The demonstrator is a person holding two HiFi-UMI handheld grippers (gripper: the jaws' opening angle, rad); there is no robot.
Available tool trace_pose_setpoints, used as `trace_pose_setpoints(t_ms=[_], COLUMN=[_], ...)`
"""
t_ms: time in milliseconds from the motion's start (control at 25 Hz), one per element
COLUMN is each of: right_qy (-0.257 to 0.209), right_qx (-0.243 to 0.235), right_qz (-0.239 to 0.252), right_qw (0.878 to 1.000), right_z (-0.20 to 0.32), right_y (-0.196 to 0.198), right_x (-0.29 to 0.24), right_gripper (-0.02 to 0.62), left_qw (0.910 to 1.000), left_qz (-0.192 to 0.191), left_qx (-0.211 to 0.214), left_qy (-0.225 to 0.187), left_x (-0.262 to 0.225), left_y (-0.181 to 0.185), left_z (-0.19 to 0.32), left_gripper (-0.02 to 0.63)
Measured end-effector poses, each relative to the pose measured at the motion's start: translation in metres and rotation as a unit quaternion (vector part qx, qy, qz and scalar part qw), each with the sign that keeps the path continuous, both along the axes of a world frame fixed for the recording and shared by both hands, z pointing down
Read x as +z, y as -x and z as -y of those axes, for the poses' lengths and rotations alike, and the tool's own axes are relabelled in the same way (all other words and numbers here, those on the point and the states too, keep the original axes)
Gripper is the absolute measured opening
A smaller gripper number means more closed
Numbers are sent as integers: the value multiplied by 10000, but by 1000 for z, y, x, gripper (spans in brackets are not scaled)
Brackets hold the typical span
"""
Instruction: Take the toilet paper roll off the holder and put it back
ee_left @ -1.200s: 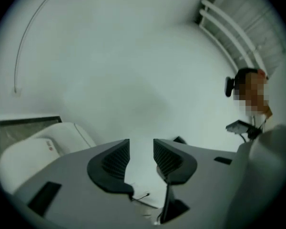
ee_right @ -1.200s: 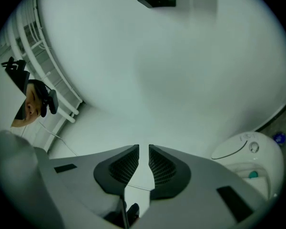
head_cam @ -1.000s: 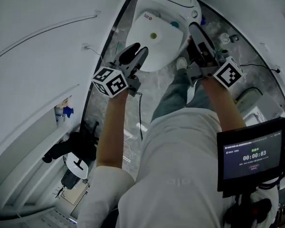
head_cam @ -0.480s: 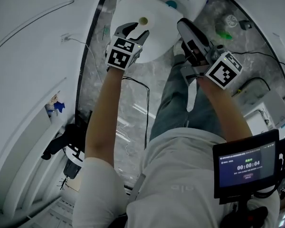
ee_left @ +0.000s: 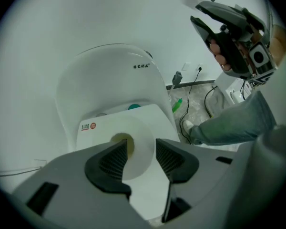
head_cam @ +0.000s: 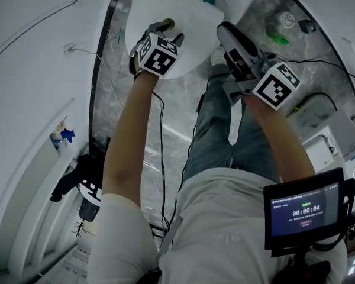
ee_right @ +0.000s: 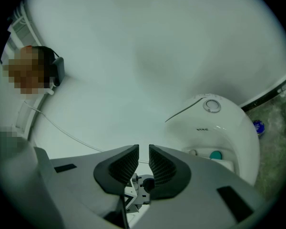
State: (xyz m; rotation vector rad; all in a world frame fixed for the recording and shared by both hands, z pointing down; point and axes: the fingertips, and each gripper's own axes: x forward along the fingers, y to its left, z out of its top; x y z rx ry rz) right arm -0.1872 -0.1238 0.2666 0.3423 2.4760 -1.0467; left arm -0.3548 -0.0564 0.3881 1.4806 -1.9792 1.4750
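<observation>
A white toilet paper roll (ee_left: pixel 139 152) with a cardboard core stands on end on the closed toilet lid (head_cam: pixel 192 22). In the head view the roll (head_cam: pixel 168 23) shows just past my left gripper (head_cam: pixel 165 33). My left gripper (ee_left: pixel 140 156) is open, its pads either side of the roll's near edge, and I see no pad pressing on it. My right gripper (head_cam: pixel 226 33) hovers to the right of the toilet, above the person's leg. In its own view the right gripper (ee_right: pixel 143 163) points at the white wall, jaws a narrow gap apart with nothing between them. No holder shows.
The toilet cistern (ee_right: pixel 214 123) stands against the white wall. Cables run over the marble floor (head_cam: pixel 171 135), and a green bottle (head_cam: pixel 278 38) lies at the right. Black gear (head_cam: pixel 83 179) sits by the left wall. A monitor (head_cam: pixel 305 209) hangs at the person's waist.
My left gripper has reached forward from the toilet's front edge up to the roll on the lid. The right gripper has stayed about where it was.
</observation>
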Motion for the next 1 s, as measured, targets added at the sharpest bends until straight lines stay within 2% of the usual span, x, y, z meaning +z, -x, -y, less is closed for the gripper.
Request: trace_pose_setpoints(t_ms=[160,480,720,880,1000], right_qy=[-32,16,44,-62,-95], right_qx=[41,137,101,120,206], right_qz=[-60,-141,-142,-124,-84], right_qw=[10000,9998,9998,9998,9997], right_z=[-1,5,7,9,16], right_y=[-3,-13,-9,-9,-34], right_x=[5,16,15,6,-8], right_gripper=[51,51,51,51,51], left_qw=[9998,9997,9995,9988,9960], left_qz=[158,133,-83,-5,116], left_qx=[25,-142,-314,-254,-114], left_qy=[126,123,-50,-428,-879], left_x=[7,13,10,-18,-60], left_y=[6,11,12,2,-34], left_z=[6,7,-4,-7,-2], left_gripper=[175,163,158,156,156])
